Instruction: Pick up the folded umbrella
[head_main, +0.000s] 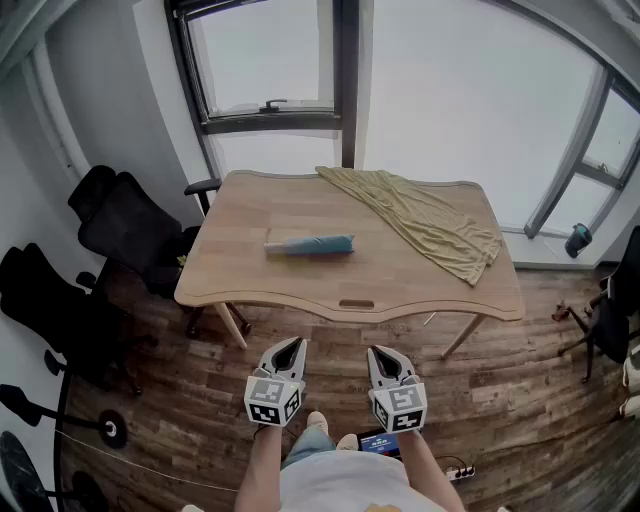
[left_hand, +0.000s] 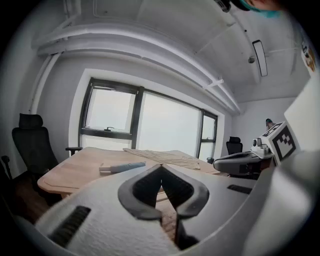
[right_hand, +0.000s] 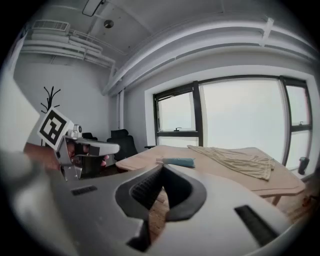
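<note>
Closest in, the 2 tools are held side by side over the wooden floor (head_main: 330, 340), just short of the near edge of the table (head_main: 300, 285) and not yet above it. The left hand-held gripper (head_main: 291, 345) has its jaws pressed together at the tips with nothing between them. The right hand-held gripper (head_main: 381, 353) is likewise closed and empty. Both point forward towards the table, dipped slightly.

Further out, the folded umbrella (head_main: 310, 245) lies flat on the table, roughly mid-depth and left of the table's centre. Its long axis runs left to right, parallel to the near edge and so crosswise to the line of both grippers. The pale handle end is at the left and the blue canopy at the right. It lies almost straight ahead of the left hand-held gripper, while the right one lines up just past its blue end, so I judge the left hand the better placed. Either would have to open its jaws first, then reach forward over the edge and close across the umbrella's narrow width.

Beyond and to the right, a rumpled beige cloth (head_main: 430, 220) trails from the back edge towards the right corner, well apart from the umbrella. Black office chairs (head_main: 125, 225) stand to the left, and large windows (head_main: 450, 90) lie behind.
</note>
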